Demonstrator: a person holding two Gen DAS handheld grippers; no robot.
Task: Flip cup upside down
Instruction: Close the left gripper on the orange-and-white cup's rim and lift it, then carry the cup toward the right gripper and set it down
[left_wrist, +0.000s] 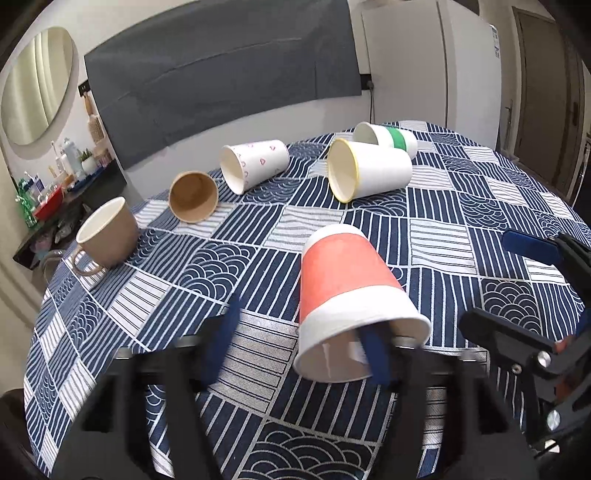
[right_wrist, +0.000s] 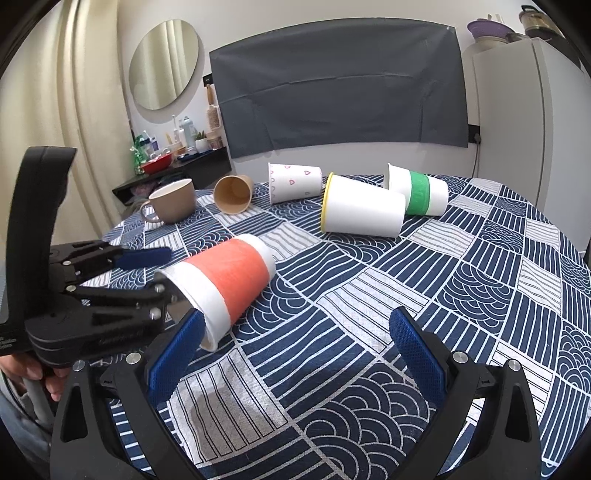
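A paper cup with an orange band (left_wrist: 347, 280) is tilted, its base away from me and its open mouth facing my left gripper (left_wrist: 301, 341). The left gripper is open; its right finger (left_wrist: 375, 354) reaches inside the cup's mouth, the left finger (left_wrist: 225, 332) stands apart outside. In the right wrist view the same cup (right_wrist: 229, 280) hangs on the left gripper's finger (right_wrist: 162, 291), rim lifted off the tablecloth. My right gripper (right_wrist: 295, 339) is open and empty, just right of the cup.
A round table with a blue patterned cloth (left_wrist: 480, 206). Several paper cups lie on their sides at the back: brown (left_wrist: 194, 197), hearts (left_wrist: 255, 164), yellow-rimmed (left_wrist: 369, 170), green-banded (left_wrist: 388, 138). A tan mug (left_wrist: 107, 230) stands upright at left.
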